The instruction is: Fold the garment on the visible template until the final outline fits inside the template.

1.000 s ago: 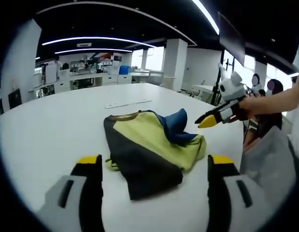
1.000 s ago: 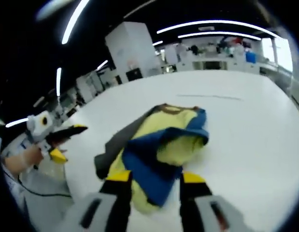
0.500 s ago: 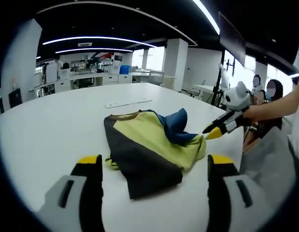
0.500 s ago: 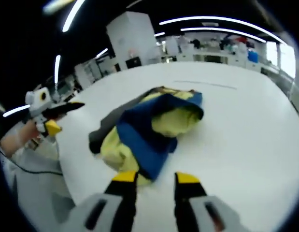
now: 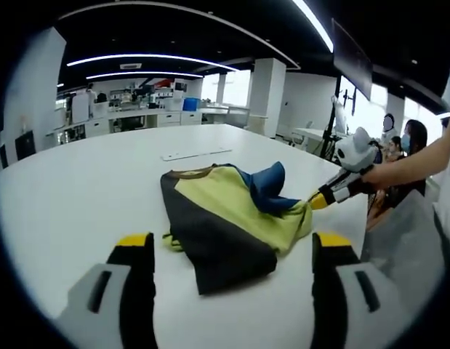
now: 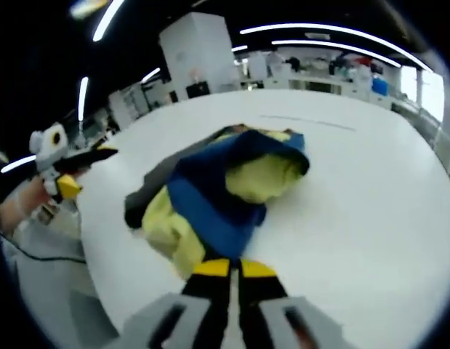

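The left gripper is hovering low with its jaws spread wide, while the right gripper is reaching forward, jaws pinched together, the person's hand gripping it.

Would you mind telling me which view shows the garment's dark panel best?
The left gripper view: the dark panel lies broad and unobstructed across the garment. The right gripper view shows just a dark sliver behind the blue fold.

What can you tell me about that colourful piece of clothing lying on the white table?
The soft yellow, black and blue fabric garment lies crumpled and partly folded on the round white table. A brown collar shows at its far end, and a blue part bunches upward. The right tool looks shut on its near edge.
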Demonstrator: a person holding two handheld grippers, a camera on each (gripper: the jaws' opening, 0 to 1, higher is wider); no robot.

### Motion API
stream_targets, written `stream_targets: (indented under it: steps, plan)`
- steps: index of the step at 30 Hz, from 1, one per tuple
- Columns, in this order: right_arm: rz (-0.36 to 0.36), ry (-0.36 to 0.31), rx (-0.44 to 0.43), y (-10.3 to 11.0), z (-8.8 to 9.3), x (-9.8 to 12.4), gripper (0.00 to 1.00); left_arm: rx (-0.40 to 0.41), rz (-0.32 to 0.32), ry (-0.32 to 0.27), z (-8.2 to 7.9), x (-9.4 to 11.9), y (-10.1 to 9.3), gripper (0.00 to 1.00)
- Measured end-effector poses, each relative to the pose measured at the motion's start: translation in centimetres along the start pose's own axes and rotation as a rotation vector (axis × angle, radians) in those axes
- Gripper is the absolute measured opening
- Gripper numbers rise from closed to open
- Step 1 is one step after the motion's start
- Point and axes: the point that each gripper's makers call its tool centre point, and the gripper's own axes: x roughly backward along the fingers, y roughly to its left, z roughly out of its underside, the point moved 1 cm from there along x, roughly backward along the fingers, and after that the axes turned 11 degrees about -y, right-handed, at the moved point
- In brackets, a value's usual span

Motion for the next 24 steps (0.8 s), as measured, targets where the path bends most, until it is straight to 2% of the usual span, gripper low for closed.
stream_targets:
  steps: [7, 11, 24]
  plan:
    - [0.001, -0.031, -0.026, -0.4, -0.9, 1.5, 0.00, 0.002, 0.002, 0.002, 0.1, 0.0, 0.0, 0.86]
    - [-0.003, -0.036, -0.027, -0.8, -1.3, 3.2, 0.00, 0.002, 0.007, 0.003, 0.1, -0.1, -0.1, 0.86]
    - [0.043, -0.060, -0.150, -4.3, -1.8, 9.1, 0.00, 0.006, 0.030, 0.009, 0.5, -0.8, -0.7, 0.86]
